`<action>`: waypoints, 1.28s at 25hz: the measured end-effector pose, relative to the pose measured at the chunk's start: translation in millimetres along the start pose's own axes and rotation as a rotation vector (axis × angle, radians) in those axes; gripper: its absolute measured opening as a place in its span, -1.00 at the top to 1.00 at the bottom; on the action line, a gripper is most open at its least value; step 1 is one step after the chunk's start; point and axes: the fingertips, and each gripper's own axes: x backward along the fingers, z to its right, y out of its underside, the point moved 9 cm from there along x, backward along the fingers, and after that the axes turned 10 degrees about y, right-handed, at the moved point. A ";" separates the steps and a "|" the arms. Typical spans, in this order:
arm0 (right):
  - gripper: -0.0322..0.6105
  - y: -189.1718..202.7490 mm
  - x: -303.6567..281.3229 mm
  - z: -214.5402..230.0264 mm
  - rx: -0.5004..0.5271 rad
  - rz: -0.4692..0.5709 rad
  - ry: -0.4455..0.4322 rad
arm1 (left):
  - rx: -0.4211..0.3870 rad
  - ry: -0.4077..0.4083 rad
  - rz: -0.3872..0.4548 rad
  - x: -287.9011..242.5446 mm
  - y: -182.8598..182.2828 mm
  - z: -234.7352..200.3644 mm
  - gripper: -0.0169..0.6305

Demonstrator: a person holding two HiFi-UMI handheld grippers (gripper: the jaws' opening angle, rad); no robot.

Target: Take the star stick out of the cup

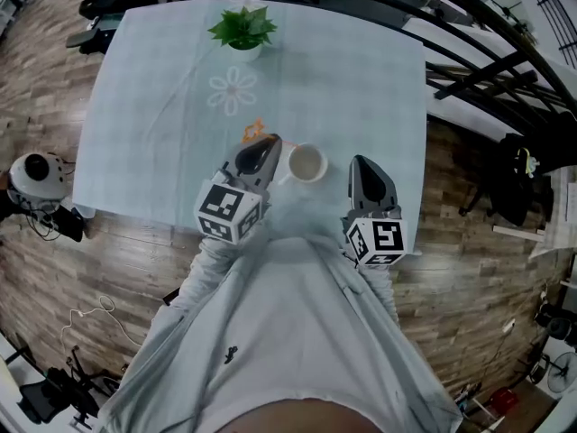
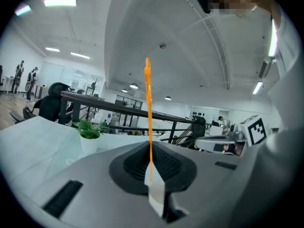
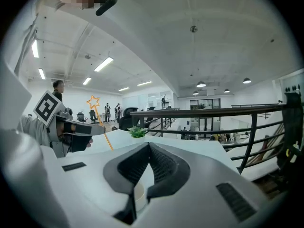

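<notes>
An orange star stick (image 1: 253,133) is clamped in my left gripper (image 1: 268,142), just left of the white cup (image 1: 306,163) on the table and clear of it. In the left gripper view the thin stick (image 2: 148,103) rises upright from between the closed jaws of the left gripper (image 2: 150,143). The right gripper view shows its star (image 3: 93,101) standing above that gripper. My right gripper (image 1: 361,162) hovers right of the cup, apart from it. Its jaws (image 3: 149,145) meet at the tips with nothing between them.
The table (image 1: 135,106) wears a pale cloth with a flower print (image 1: 233,91). A small potted plant (image 1: 242,30) stands at its far side. A dark metal railing (image 1: 487,70) runs along the right. Wooden floor surrounds the table.
</notes>
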 end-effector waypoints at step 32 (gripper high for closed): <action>0.85 -2.9 -12.9 -8.5 0.018 -0.002 -0.075 | -0.130 -0.162 0.022 41.6 -0.6 -14.4 0.86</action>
